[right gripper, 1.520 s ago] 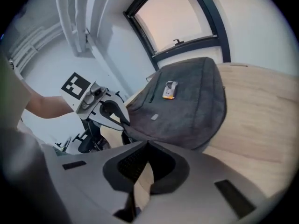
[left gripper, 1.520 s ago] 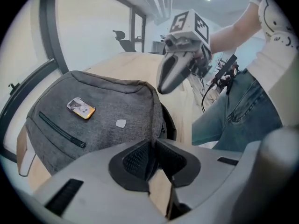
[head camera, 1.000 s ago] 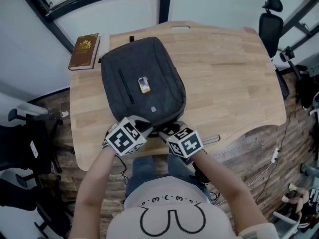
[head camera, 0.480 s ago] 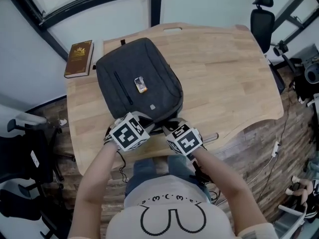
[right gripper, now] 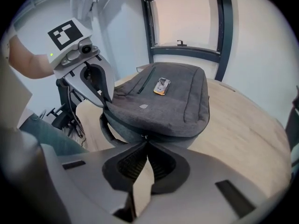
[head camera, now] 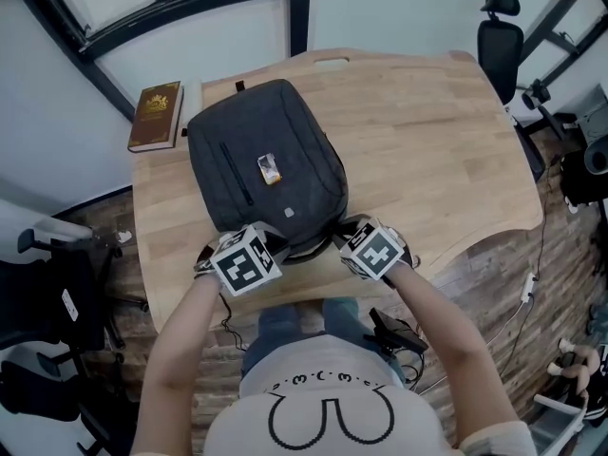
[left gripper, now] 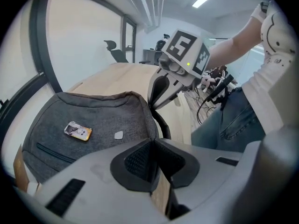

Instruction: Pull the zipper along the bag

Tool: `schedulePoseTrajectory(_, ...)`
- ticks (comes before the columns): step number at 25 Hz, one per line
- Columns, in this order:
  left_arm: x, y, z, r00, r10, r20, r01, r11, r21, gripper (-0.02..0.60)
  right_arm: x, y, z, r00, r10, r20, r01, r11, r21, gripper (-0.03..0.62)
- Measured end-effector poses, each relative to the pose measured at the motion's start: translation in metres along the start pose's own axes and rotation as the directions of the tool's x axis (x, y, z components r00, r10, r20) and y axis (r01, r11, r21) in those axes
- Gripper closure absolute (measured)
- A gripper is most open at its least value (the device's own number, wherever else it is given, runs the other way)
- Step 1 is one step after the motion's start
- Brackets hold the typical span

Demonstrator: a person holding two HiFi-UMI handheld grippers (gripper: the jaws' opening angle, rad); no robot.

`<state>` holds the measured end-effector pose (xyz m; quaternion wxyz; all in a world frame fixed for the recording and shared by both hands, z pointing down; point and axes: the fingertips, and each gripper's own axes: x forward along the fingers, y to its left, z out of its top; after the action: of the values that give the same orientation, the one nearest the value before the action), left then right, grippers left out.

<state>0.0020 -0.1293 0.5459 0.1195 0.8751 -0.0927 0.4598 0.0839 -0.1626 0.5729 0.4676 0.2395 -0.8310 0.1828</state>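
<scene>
The wooden surface (head camera: 427,141) is carrying the grey bag (head camera: 285,131), lying left of centre in the head view. The left gripper (left gripper: 152,146) is clamping the bag's near edge with closed fingers. The right gripper's (right gripper: 145,141) fingers are opening a little, with the zipper pull (right gripper: 145,136) pinched between their tips.

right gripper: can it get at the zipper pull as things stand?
Likely yes. The right gripper is already at the backpack's near edge. Its jaws are opening slightly, and the zipper pull appears pinched at their tips. Nothing else stands in the way.
</scene>
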Motion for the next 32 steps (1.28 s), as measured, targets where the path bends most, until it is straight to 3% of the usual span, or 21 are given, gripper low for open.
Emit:
schedulePoseTrajectory(2, 0.003, -0.003, -0.01, 1.0, 0.008, -0.03, -0.008, 1.0, 0.022, 0.551, 0.007, -0.006, -0.006, 1.0, -0.018, -0.016, 0.018, 1.0, 0.001, 0.531)
schedulePoseTrajectory(4, 0.003, -0.006, -0.022, 0.998, 0.021, -0.064, -0.018, 0.999, 0.048, 0.551, 0.014, -0.028, -0.016, 0.993, -0.108, -0.041, 0.107, 0.994, -0.009, 0.534)
schedulePoseTrajectory(6, 0.001, -0.01, -0.032, 0.997, 0.025, -0.068, -0.021, 0.998, 0.058, 0.552, 0.017, -0.056, -0.022, 0.983, -0.178, -0.044, 0.179, 0.983, 0.031, 0.53)
schedulePoseTrajectory(8, 0.0, -0.012, -0.037, 0.998, 0.033, -0.055, -0.03, 0.998, 0.06, 0.552, 0.018, -0.07, -0.021, 0.98, -0.194, -0.045, 0.197, 0.977, 0.086, 0.525)
schedulePoseTrajectory(12, 0.008, -0.012, -0.043, 0.995, 0.089, -0.048, -0.083, 0.99, 0.114, 0.551, 0.016, -0.067, -0.027, 0.983, -0.177, -0.056, 0.182, 0.977, 0.113, 0.533)
schedulePoseTrajectory(16, 0.008, -0.005, -0.054, 0.991, 0.131, -0.037, -0.126, 0.985, 0.115, 0.551, 0.01, -0.051, -0.037, 0.991, -0.124, -0.057, 0.13, 0.982, 0.135, 0.534)
schedulePoseTrajectory(21, -0.001, 0.024, -0.076, 0.974, 0.203, -0.103, -0.191, 0.975, 0.113, 0.551, 0.007, -0.012, -0.043, 0.999, -0.041, -0.035, 0.046, 0.987, 0.156, 0.536)
schedulePoseTrajectory(24, -0.014, 0.06, -0.094, 0.935, 0.318, -0.157, -0.309, 0.948, 0.08, 0.539, 0.017, 0.02, -0.035, 1.0, 0.02, -0.019, -0.017, 0.988, 0.153, 0.536)
schedulePoseTrajectory(27, -0.025, 0.097, -0.103, 0.863, 0.462, -0.204, -0.463, 0.885, 0.042, 0.512, 0.03, 0.045, -0.022, 0.997, 0.07, -0.019, -0.068, 0.991, 0.117, 0.536)
schedulePoseTrajectory(29, -0.028, 0.113, -0.103, 0.822, 0.525, -0.222, -0.523, 0.849, 0.075, 0.506, 0.039, 0.053, -0.014, 0.997, 0.077, -0.032, -0.075, 0.994, 0.074, 0.536)
schedulePoseTrajectory(32, -0.029, 0.118, -0.099, 0.805, 0.543, -0.237, -0.51, 0.839, 0.19, 0.505, 0.045, 0.054, -0.012, 0.996, 0.082, -0.031, -0.079, 0.992, 0.102, 0.536)
